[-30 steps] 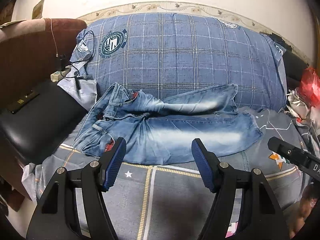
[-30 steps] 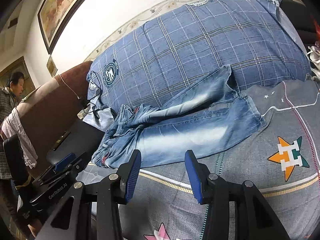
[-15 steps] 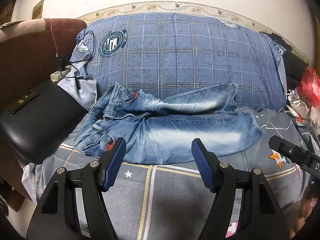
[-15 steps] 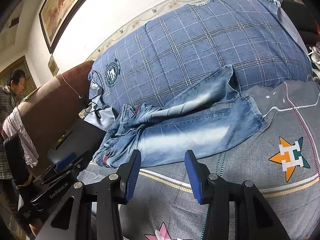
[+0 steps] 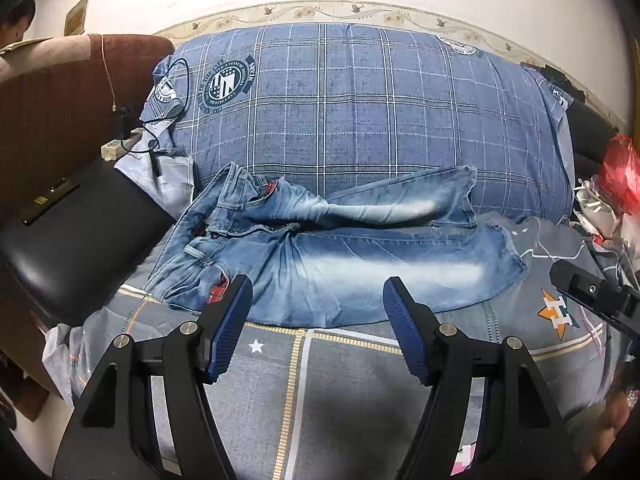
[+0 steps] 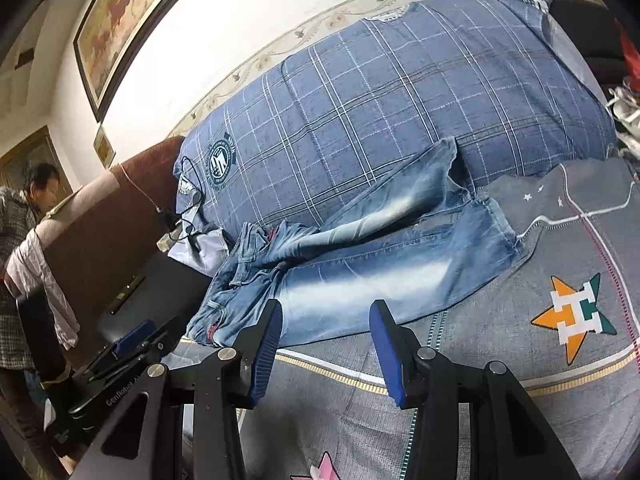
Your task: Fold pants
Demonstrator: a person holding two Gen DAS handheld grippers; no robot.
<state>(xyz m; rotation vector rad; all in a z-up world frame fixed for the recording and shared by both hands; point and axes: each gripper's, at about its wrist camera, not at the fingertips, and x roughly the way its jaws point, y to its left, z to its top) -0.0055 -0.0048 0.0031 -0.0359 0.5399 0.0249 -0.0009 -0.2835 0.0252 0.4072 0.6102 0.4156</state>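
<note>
Grey bedspread (image 5: 280, 392), faded blue jeans (image 5: 344, 276) unfolded, legs spread apart

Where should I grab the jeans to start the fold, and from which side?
Probably the cuff of the near leg: it lies flat on the bedspread, hem edge exposed. Bring the open right tool in low from the hem end. The jeans' waistband is bunched, so a poorer hold.

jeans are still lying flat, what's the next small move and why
Probably bring the left gripper forward and down onto the jeans at the waistband. Both sets of jaws are open and empty, short of the denim, and nothing is folded yet.
</note>
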